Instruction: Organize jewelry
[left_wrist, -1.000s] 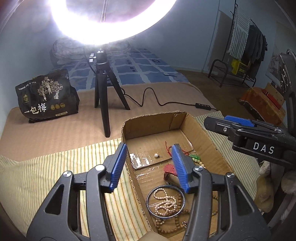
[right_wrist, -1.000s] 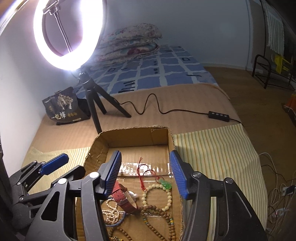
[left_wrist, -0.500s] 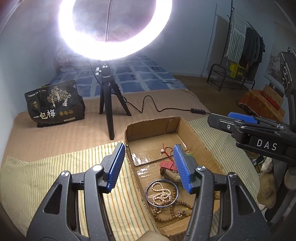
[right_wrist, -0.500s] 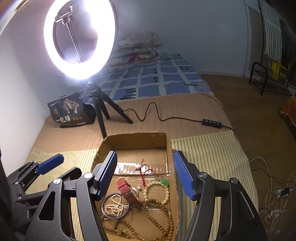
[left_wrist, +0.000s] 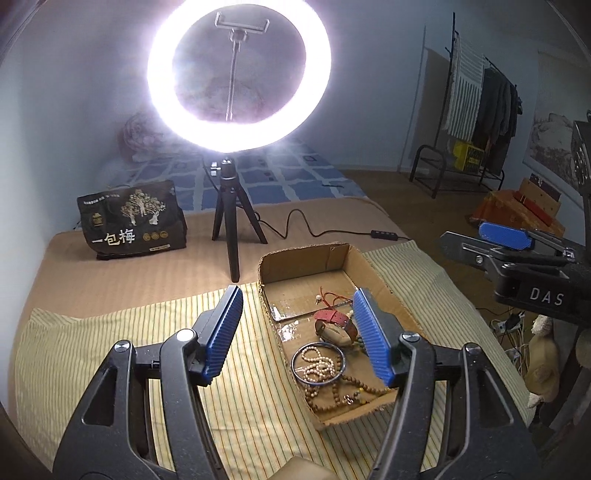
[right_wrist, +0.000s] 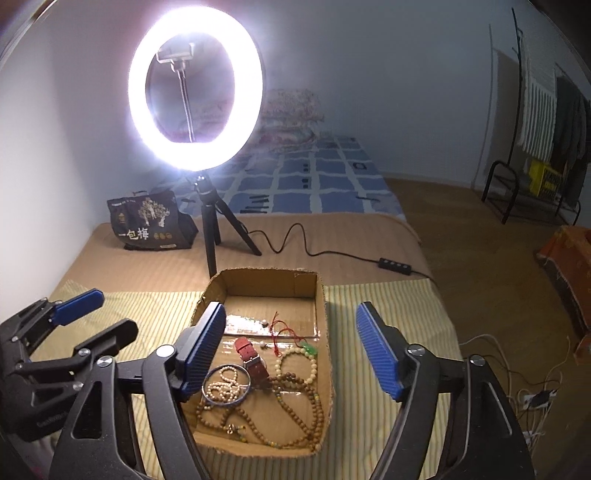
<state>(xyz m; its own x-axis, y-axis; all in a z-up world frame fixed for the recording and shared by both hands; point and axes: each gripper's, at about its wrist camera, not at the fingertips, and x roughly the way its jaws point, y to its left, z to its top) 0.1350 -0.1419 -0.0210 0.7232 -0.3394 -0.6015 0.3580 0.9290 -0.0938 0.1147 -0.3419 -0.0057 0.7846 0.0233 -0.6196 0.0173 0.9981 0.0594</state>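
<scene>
An open cardboard box (left_wrist: 303, 258) (right_wrist: 266, 284) lies on a striped cloth and holds jewelry. In it are a red-strapped watch (left_wrist: 332, 321) (right_wrist: 253, 358), a blue bangle (left_wrist: 319, 363) (right_wrist: 226, 384) around pale beads, a long wooden bead string (left_wrist: 343, 397) (right_wrist: 295, 406), a pale bracelet with a green pendant (right_wrist: 297, 363) and a red cord (right_wrist: 279, 326). My left gripper (left_wrist: 297, 291) hangs above the box's left wall and its jaws are opening, with nothing held. My right gripper (right_wrist: 291, 306) hangs over the box, its jaws opening too, with nothing between the pads.
A lit ring light (left_wrist: 238, 74) (right_wrist: 195, 88) on a black tripod stands just behind the box. Its cable and switch (left_wrist: 384, 234) trail to the right. A black printed bag (left_wrist: 131, 221) sits at the back left. The striped cloth (left_wrist: 110, 332) flanks the box on both sides.
Both grippers have risen and drawn back from the box, so more of the box and the whole ring light show. Both pairs of jaws stand wider apart.
</scene>
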